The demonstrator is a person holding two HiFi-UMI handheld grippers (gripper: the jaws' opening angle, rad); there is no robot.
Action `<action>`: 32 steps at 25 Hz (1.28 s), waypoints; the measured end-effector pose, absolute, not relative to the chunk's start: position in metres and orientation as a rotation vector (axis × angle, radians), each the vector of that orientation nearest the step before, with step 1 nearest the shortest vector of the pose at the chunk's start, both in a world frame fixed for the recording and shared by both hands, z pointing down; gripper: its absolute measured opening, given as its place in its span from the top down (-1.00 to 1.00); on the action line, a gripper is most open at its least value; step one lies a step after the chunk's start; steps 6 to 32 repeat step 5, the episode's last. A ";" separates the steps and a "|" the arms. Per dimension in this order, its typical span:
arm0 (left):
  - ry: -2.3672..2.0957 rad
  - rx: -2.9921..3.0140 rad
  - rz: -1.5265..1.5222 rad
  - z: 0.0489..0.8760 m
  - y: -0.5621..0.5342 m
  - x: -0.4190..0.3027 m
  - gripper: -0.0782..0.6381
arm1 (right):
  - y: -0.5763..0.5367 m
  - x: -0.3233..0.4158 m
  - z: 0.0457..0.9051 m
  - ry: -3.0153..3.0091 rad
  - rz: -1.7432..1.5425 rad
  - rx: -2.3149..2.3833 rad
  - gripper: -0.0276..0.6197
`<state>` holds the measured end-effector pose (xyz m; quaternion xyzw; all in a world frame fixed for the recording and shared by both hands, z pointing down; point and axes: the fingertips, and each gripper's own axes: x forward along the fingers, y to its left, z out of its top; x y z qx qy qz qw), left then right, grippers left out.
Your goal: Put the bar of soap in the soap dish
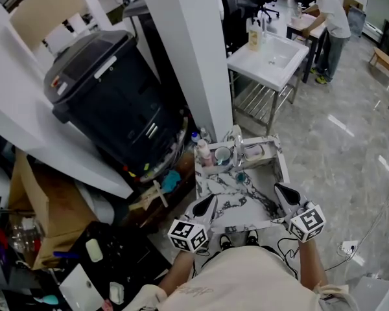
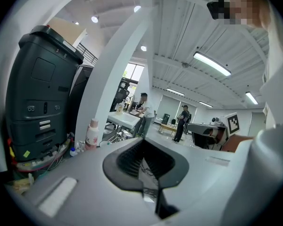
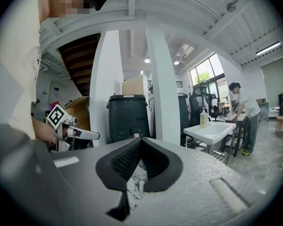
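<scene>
- Marbled counter point(image 1: 228, 203) sits at lower centre of the head view, hemmed in on its left by a big black unit point(image 1: 107, 92) and floor clutter. A wide swing on that side could snag something.
- My left gripper point(image 1: 209, 203) hangs over the counter's near edge, jaws pressed together with nothing between them. If I reach in like that, I'd shove things rather than pick them up.
- At the counter's far left, a pink bottle point(image 1: 203, 153) and a cup point(image 1: 222, 154) stand close together. I reckon a low, careless pass would tip them.
- Right of them is a pale tray point(image 1: 253, 151), which I take for the soap dish. The soap bar itself is too small for me to pick out, so I risk grabbing the wrong item.
- My right gripper point(image 1: 282, 192) is likewise closed and empty, near the counter's right corner beside the sunken basin point(image 1: 267, 172). I judge a slick bar pinched off-centre could squirt out and drop in there.
</scene>
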<state>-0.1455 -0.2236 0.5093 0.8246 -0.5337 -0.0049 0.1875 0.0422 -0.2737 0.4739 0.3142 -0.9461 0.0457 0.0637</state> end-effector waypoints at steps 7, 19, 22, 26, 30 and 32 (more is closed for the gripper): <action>-1.521 2.318 -0.016 0.509 -0.224 -0.152 0.73 | -0.269 0.035 0.471 -2.861 0.110 0.923 0.91; -1.521 2.318 -0.016 0.509 -0.224 -0.152 0.73 | -0.269 0.035 0.471 -2.861 0.110 0.923 0.91; -1.521 2.318 -0.016 0.509 -0.224 -0.152 0.73 | -0.269 0.035 0.471 -2.861 0.110 0.923 0.91; -1.521 2.318 -0.016 0.509 -0.224 -0.152 0.73 | -0.269 0.035 0.471 -2.861 0.110 0.923 0.91; -1.521 2.318 -0.016 0.509 -0.224 -0.152 0.73 | -0.269 0.035 0.471 -2.861 0.110 0.923 0.91; -1.521 2.318 -0.016 0.509 -0.224 -0.152 0.73 | -0.269 0.035 0.471 -2.861 0.110 0.923 0.91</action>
